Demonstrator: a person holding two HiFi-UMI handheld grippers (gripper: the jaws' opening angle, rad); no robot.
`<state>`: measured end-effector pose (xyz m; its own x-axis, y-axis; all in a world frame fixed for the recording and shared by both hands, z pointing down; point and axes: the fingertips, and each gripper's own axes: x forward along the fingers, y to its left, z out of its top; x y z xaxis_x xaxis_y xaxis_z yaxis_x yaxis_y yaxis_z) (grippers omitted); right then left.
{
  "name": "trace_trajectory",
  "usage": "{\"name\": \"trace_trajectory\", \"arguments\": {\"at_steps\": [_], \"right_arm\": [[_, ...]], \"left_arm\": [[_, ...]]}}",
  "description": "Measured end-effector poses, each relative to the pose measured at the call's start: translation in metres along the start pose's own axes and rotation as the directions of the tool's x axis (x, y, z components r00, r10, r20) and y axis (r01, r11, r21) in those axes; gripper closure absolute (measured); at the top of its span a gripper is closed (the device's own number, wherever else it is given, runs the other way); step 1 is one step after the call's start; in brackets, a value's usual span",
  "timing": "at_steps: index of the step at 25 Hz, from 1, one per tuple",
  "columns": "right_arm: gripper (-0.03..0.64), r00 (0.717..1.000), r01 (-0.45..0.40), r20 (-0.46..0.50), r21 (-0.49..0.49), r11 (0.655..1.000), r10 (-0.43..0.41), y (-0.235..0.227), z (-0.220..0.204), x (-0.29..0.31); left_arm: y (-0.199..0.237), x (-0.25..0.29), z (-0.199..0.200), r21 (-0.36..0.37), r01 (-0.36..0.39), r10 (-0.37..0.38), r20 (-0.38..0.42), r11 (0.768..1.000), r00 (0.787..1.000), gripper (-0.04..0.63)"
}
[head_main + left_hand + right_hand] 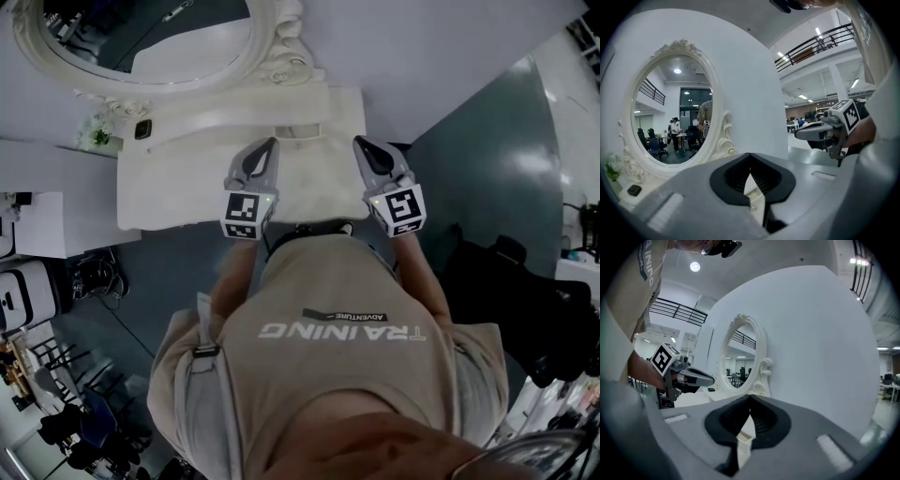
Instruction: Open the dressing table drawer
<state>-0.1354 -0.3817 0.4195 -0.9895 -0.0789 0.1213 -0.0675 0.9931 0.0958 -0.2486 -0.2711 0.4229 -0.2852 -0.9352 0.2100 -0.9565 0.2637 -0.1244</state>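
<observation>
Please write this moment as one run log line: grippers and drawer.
left gripper: shut, empty | right gripper: shut, empty | position: both over dressing table top | drawer: not visible

Both sets of jaws are closed with nothing in them.
- Ahead of the left gripper [271, 143]: mirror [670, 108] with its carved frame, standing at the back of the desk [178, 202].
- Ahead of the right gripper [360, 142]: bare wall [820, 333]; the mirror is off to its left.
- Below both jaws: flat desk top.
- Small dark object [142, 129] and plant [97, 134]: far left of the jaws by the mirror base, well apart.
- Open air between the two grippers.
- Right of the right jaws: desk edge, then open floor [478, 178].
- Behind the jaws: the person's torso [328, 347], close.
</observation>
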Motion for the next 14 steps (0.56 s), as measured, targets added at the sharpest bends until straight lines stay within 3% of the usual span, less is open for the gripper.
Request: {"name": "trace_trajectory", "arguments": {"at_steps": [14], "right_arm": [[0.614, 0.998, 0.060, -0.030, -0.022, 0.998, -0.061, 0.020, -0.020, 0.042]], "left_arm": [[0.061, 0.013, -0.055, -0.054, 0.010, -0.010, -0.003, 0.999, 1.000, 0.588]]}}
